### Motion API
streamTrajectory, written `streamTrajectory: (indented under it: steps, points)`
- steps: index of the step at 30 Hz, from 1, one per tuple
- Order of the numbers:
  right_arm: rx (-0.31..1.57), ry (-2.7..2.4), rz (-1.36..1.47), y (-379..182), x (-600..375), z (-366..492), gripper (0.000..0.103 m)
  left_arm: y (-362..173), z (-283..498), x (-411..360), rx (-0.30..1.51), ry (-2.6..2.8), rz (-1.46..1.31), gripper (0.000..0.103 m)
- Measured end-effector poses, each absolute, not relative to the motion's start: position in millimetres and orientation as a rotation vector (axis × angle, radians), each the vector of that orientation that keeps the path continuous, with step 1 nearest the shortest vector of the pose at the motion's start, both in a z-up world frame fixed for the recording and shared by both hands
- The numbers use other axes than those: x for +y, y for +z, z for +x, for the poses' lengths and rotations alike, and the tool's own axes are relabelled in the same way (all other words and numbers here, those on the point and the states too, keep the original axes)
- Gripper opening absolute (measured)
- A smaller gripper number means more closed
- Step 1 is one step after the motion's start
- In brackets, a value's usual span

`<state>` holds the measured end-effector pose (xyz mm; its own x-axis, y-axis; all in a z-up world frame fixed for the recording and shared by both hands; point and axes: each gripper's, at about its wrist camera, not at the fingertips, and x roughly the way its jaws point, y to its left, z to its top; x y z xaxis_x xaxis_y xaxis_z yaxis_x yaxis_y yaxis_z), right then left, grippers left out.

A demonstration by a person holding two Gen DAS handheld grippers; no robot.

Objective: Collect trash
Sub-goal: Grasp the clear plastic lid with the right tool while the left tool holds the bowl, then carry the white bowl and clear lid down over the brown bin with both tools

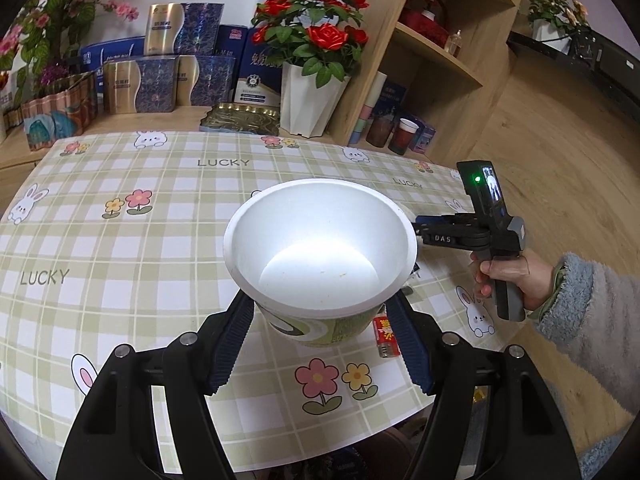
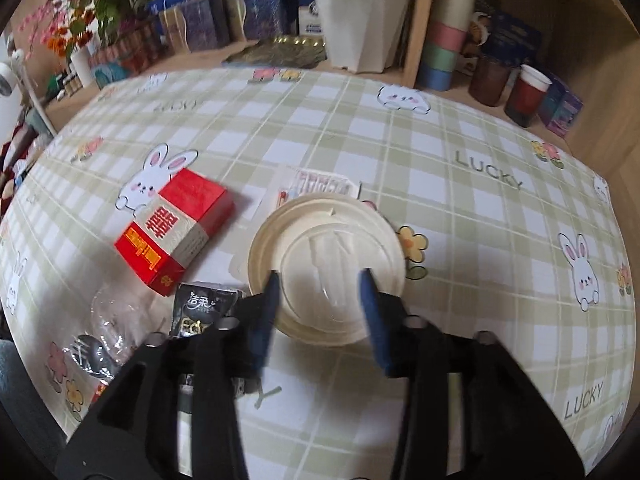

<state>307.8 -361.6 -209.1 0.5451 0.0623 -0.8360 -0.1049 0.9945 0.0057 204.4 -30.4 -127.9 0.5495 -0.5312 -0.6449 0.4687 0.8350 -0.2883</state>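
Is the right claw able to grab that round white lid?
Probably yes. The right claw hangs open just over the lid, a finger on each side and nothing between. Only the flat lid's width might make pinching tricky.

A wooden shelf unit stands on wood-plank floor behind the checked-cloth table.

The bowl looks like matt white foam with a printed paper wrap. At ten o'clock from the smooth plastic-looking lid lies a glossy red cardboard box. The tablecloth has a slight sheen.
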Motion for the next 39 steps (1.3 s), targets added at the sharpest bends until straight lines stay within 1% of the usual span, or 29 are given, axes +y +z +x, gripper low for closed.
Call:
streamTrajectory:
  steps: [6, 10, 12, 15, 16, 17, 18, 20, 21, 22, 23, 26, 27, 28, 29, 31, 33, 34, 35, 36, 38, 39]
  points:
    - [1.027, 0.089, -0.100, -220.7, -358.2, 319.7, 0.052, -138.8, 209.0, -34.5, 0.816, -0.600, -0.101, 0.066]
    - [1.019, 0.089, -0.090, -221.6, -360.6, 324.7, 0.054, -143.3, 209.7, -38.1, 0.825, -0.609, -0.106, 0.063]
    - [1.020, 0.080, -0.090, -222.9, -362.1, 326.1, 0.061, -145.2, 210.2, -39.4, 0.827, -0.614, -0.108, 0.062]
    - [1.016, 0.094, -0.036, -225.9, -369.1, 326.9, 0.059, -148.5, 212.4, -43.1, 0.836, -0.623, -0.106, 0.059]
    - [1.011, 0.103, -0.013, -226.1, -372.3, 326.6, 0.057, -149.8, 213.5, -45.4, 0.840, -0.627, -0.100, 0.052]
    - [1.000, 0.118, 0.004, -225.5, -374.2, 325.5, 0.051, -152.6, 216.0, -49.1, 0.848, -0.633, -0.083, 0.016]
    - [0.992, 0.122, 0.007, -224.6, -373.8, 324.8, 0.044, -156.7, 219.3, -53.6, 0.865, -0.622, -0.056, 0.012]
    - [0.977, 0.109, -0.001, -221.0, -371.8, 322.8, 0.037, -167.9, 228.7, -56.2, 0.890, -0.597, -0.037, 0.012]
    - [0.969, 0.111, 0.004, -219.1, -371.1, 322.2, 0.032, -174.8, 233.7, -55.0, 0.912, -0.592, -0.053, 0.012]
    - [0.956, 0.111, 0.006, -215.9, -370.3, 321.1, 0.029, -179.6, 237.1, -52.8, 0.928, -0.587, -0.072, 0.012]
    - [0.945, 0.110, 0.007, -212.3, -369.9, 320.0, 0.024, -181.5, 238.9, -50.8, 0.936, -0.584, -0.084, 0.012]
    - [0.915, 0.115, 0.016, -202.4, -370.4, 316.5, 0.016, -177.5, 237.6, -42.5, 0.918, -0.579, -0.108, 0.012]
    - [0.906, 0.113, 0.011, -199.4, -370.7, 315.4, 0.014, -174.5, 236.1, -39.8, 0.910, -0.580, -0.115, 0.015]
    - [0.895, 0.110, 0.007, -196.5, -371.1, 314.1, 0.014, -172.3, 234.7, -38.2, 0.906, -0.580, -0.118, 0.025]
    - [0.886, 0.109, 0.011, -193.7, -372.2, 312.8, 0.012, -169.5, 232.1, -35.2, 0.898, -0.580, -0.122, 0.039]
    - [0.864, 0.103, 0.034, -187.2, -375.8, 308.9, 0.010, -165.6, 228.1, -30.4, 0.887, -0.591, -0.138, 0.050]
    - [0.842, 0.106, 0.070, -180.0, -379.8, 303.6, 0.010, -163.5, 221.9, -26.1, 0.881, -0.591, -0.136, 0.058]
    - [0.822, 0.107, 0.090, -174.2, -381.6, 298.6, 0.010, -163.2, 219.3, -25.6, 0.881, -0.589, -0.129, 0.065]
    - [0.811, 0.108, 0.098, -171.4, -382.0, 295.3, 0.010, -163.8, 214.8, -25.1, 0.884, -0.594, -0.121, 0.069]
    - [0.792, 0.113, 0.113, -165.9, -382.5, 289.4, 0.010, -164.9, 210.8, -25.5, 0.888, -0.598, -0.112, 0.071]
    - [0.759, 0.119, 0.143, -156.7, -383.1, 278.8, 0.010, -167.8, 201.3, -28.9, 0.900, -0.600, -0.074, 0.080]
    - [0.742, 0.122, 0.163, -151.9, -383.6, 272.8, 0.010, -169.5, 197.0, -31.0, 0.902, -0.600, -0.054, 0.081]
